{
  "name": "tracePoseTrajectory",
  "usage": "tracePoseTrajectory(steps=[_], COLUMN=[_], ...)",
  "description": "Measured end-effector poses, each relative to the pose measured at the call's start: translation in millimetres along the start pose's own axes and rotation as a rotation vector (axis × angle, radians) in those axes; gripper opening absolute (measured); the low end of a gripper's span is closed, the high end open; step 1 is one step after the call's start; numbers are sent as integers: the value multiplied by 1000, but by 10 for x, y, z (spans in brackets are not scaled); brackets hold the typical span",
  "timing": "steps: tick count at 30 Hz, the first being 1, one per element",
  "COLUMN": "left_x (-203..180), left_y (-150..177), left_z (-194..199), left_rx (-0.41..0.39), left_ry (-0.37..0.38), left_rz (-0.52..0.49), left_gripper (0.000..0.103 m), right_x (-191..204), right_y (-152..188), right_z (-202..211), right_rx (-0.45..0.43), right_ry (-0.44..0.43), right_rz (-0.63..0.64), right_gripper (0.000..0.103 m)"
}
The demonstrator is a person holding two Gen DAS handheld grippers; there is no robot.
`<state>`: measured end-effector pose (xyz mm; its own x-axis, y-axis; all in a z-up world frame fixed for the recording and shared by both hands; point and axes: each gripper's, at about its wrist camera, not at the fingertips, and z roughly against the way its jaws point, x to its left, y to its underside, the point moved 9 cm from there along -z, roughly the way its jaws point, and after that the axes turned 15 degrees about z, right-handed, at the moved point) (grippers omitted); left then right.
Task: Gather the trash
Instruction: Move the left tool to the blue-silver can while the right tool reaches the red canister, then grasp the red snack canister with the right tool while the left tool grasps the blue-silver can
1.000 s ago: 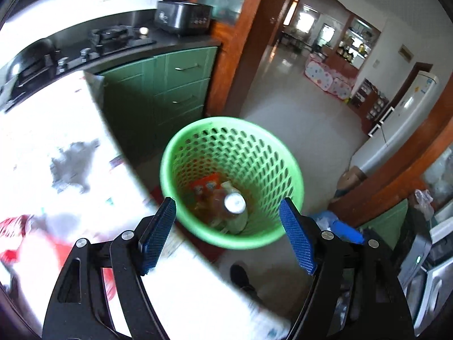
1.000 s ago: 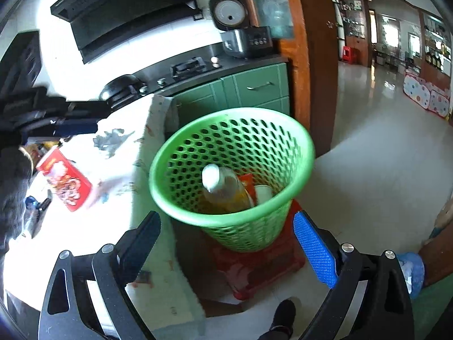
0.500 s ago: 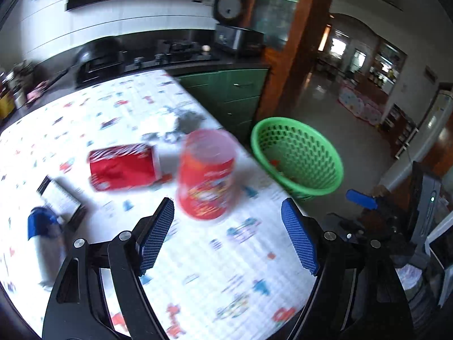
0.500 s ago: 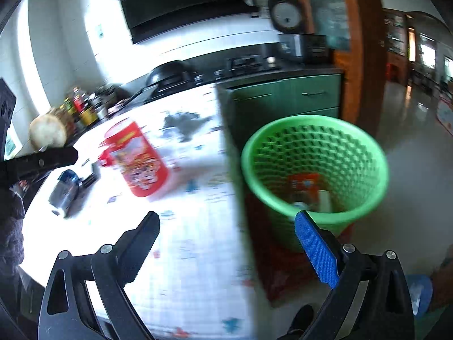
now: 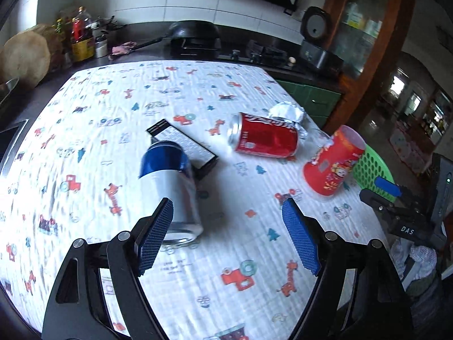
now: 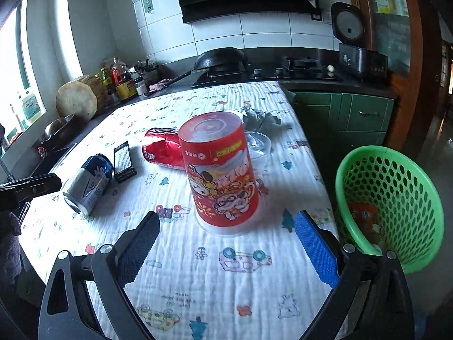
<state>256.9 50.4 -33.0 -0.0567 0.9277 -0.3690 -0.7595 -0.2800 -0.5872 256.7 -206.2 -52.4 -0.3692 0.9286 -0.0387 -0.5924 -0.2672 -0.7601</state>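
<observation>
My left gripper (image 5: 226, 238) is open and empty, low over the table, with a fallen blue and silver can (image 5: 170, 181) just ahead of its left finger. My right gripper (image 6: 226, 243) is open and empty, just short of an upturned red paper cup (image 6: 220, 170). A red cola can (image 5: 264, 140) lies on its side mid-table, also in the right wrist view (image 6: 162, 148). Crumpled foil (image 5: 286, 112) and a small black box (image 5: 184, 144) lie nearby. The green trash basket (image 6: 390, 204) stands right of the table with trash inside.
The table carries a white cartoon-print cloth (image 6: 226, 269). A clear plastic cup (image 6: 259, 147) stands behind the red cup. A dark counter with a wok (image 6: 220, 56), stove and rice cooker (image 6: 359, 56) runs along the back. Green cabinets (image 6: 359, 116) stand behind the basket.
Both grippers have swung left from over the green basket to the table. The left now faces the blue can, the right the red cup. Both stayed open.
</observation>
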Motion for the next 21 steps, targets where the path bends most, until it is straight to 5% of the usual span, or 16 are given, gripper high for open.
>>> tracePoseTrajectory(steps=[7,21], left_x=[400,564], left_y=[-51,-226], left_z=[-70,-538], left_rx=[8,74], left_ry=[-51,-100], left_rz=[89,127], left_gripper=[81,81], right_x=[35,3], right_y=[-179,-237], right_z=[-300,-591], right_rx=[17,46], right_ry=[4,8], right_rz=[24,21], right_gripper=[93,93])
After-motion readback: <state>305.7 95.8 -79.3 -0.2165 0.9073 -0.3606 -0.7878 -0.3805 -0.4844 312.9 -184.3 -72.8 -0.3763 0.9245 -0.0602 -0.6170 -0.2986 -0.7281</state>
